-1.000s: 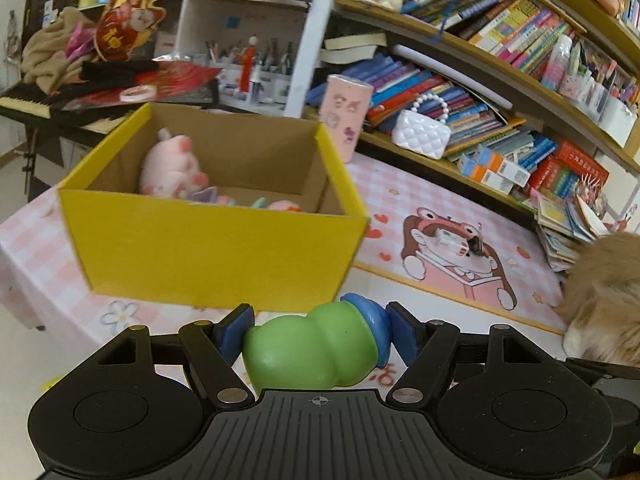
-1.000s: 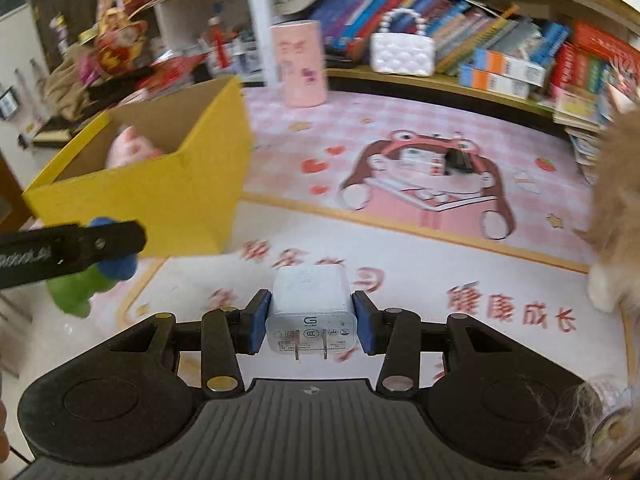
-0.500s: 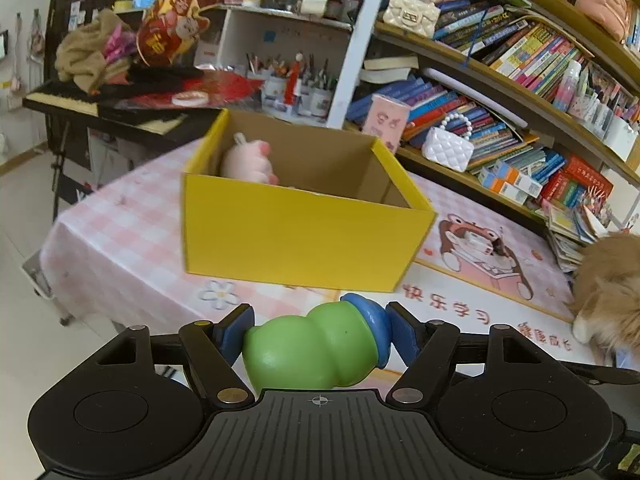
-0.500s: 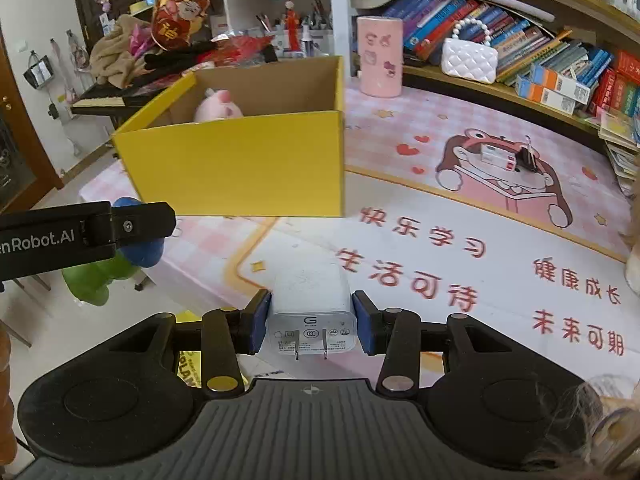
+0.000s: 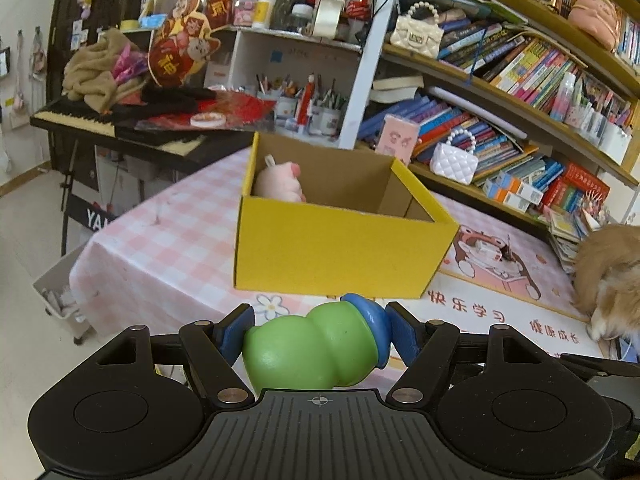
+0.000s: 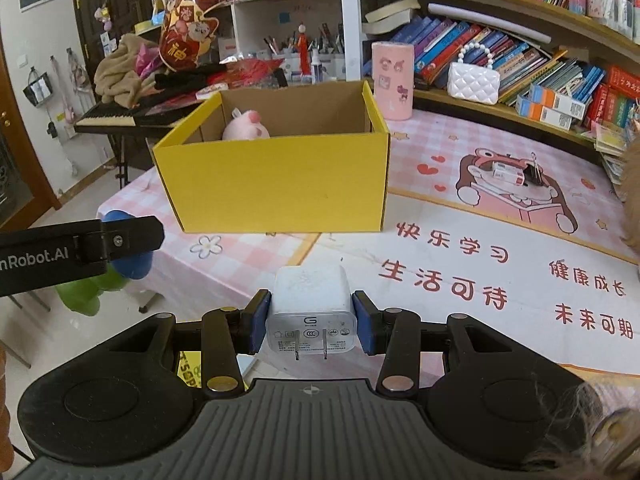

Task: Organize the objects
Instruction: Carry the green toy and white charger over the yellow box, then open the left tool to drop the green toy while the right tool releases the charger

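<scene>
My left gripper [image 5: 318, 336] is shut on a green gourd-shaped toy with a blue cap [image 5: 316, 350], held in front of the table's near edge. My right gripper [image 6: 311, 322] is shut on a white plug-in charger [image 6: 310, 308], prongs toward the camera, held above the table's near edge. An open yellow cardboard box [image 5: 340, 252] stands on the table ahead of both; it also shows in the right wrist view [image 6: 280, 188]. A pink plush toy [image 5: 280, 184] lies inside it at the back left. The left gripper's finger and toy [image 6: 100, 276] show at the left of the right wrist view.
The table carries a pink checked cloth [image 5: 160, 248] and a cartoon mat [image 6: 500, 240]. A pink cup [image 6: 392, 80] and white purse [image 6: 474, 80] stand behind the box by bookshelves. A furry animal [image 5: 612, 280] lies at the right. A keyboard piano [image 5: 100, 128] stands left.
Both grippers have pulled back from the box and table, still holding their objects. The box now looks smaller and farther, and the table's near edge and the floor show.
</scene>
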Motion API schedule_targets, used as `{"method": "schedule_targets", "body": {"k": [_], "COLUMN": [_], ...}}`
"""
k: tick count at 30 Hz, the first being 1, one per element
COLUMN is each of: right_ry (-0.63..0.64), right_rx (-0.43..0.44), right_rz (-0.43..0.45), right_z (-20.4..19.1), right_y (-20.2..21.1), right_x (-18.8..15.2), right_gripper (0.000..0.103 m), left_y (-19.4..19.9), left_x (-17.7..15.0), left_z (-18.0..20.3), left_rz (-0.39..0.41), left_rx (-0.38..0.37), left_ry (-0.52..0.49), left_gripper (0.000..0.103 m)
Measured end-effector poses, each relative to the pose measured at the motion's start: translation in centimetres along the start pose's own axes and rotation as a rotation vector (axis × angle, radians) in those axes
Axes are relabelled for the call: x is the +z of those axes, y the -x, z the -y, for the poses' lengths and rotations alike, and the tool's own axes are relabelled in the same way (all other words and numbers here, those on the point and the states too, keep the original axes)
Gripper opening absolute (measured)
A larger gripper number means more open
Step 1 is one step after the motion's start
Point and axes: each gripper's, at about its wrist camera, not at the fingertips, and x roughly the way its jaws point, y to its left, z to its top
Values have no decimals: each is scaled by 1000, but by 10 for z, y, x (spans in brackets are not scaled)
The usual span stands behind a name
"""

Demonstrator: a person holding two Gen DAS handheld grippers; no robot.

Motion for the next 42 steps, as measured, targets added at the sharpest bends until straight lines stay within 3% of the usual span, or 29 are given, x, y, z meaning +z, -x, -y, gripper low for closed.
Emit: {"method": "schedule_targets", "body": {"k": [6, 13, 22, 28, 34, 42], "right_ry": [9, 45, 112, 180, 252, 361], "right_rx": [-17, -13, 21, 50, 87, 93], "right_rz": [46, 154, 222, 166, 65, -29], "right_z": [-2, 3, 15, 23, 26, 17], "right_y": [2, -4, -54, -110, -163, -205], "right_x": [17, 62, 115, 142, 160, 170], "right_gripper": [41, 41, 41, 41, 41, 41], "left_y": [-3, -20, -72, -122, -171, -202], "left_x": [19, 56, 95, 112, 114, 114], "left_z": [-4, -1, 13, 19, 21, 19], "left_rz": [52, 132, 147, 113, 20, -63], "left_rx": [-17, 2, 36, 88, 153, 188], "left_ry": [8, 5, -13, -22, -26, -5], "left_gripper": [72, 72, 72, 72, 72, 73]}}
